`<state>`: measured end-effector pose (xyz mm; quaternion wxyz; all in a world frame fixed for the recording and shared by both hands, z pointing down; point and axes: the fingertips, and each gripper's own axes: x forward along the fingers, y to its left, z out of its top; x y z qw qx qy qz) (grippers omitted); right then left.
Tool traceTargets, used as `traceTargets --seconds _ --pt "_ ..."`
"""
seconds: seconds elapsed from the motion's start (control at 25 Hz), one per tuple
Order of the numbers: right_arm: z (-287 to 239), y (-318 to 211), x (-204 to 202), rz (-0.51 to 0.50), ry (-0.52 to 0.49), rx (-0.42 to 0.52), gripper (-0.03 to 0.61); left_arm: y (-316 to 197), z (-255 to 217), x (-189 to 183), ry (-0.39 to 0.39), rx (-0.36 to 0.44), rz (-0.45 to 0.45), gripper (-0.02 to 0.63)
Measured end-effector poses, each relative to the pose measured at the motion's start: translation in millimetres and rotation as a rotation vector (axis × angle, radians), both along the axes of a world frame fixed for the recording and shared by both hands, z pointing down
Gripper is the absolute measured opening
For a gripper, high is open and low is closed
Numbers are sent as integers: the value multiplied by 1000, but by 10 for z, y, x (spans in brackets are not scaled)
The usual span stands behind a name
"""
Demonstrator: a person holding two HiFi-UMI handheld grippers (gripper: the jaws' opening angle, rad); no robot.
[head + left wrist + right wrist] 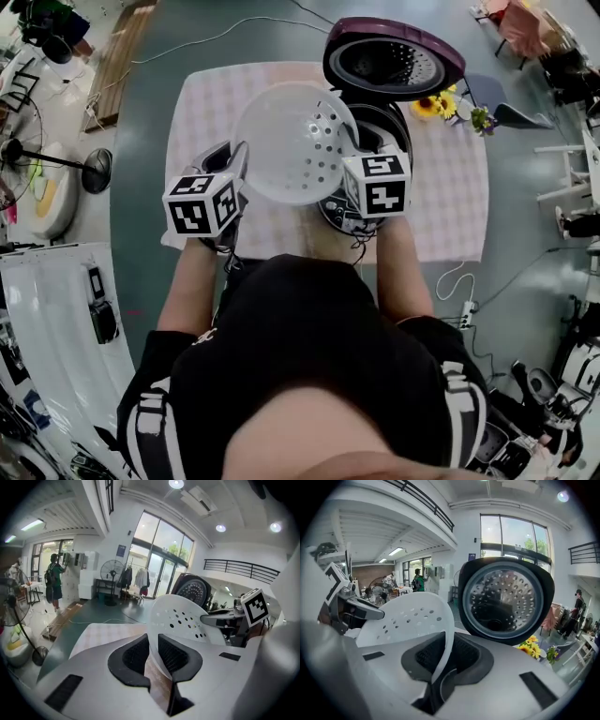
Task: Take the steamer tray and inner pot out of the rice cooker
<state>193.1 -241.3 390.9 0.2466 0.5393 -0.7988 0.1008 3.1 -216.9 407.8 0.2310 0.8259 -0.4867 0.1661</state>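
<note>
The white perforated steamer tray (pixel 291 141) hangs in the air between both grippers, to the left of the rice cooker (pixel 384 127). My left gripper (pixel 240 161) is shut on the tray's left rim, and in the left gripper view the rim (pixel 154 641) stands between its ribbed pads. My right gripper (pixel 349 155) is shut on the opposite rim (pixel 446 644). The cooker's lid (pixel 394 58) (pixel 506 597) stands open behind. The inner pot sits in the cooker, mostly hidden by the tray and the right gripper.
The cooker stands on a table with a checked cloth (pixel 450 187). Yellow flowers (pixel 433 105) lie right of the lid. A standing fan (pixel 94 169) is on the floor at left, a power strip and cable (pixel 466 309) at right. A person (pixel 54 581) stands far off.
</note>
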Motion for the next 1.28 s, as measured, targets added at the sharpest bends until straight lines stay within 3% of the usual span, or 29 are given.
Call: traceTargets --seconds 0.24,0.56,0.92,1.28 --pt "89 36 -891 -93 -72 -35 41 169 119 -882 86 -22 -114 54" --pt "301 20 -1757 -202 -152 -107 37 340 297 -1725 151 -55 -253 49" --pt "630 67 -2317 -268 -174 -176 38 496 547 -2273 197 -73 -353 48" --pt "988 5 -2657 -282 -171 -235 43 415 893 -2610 175 -113 -354 44"
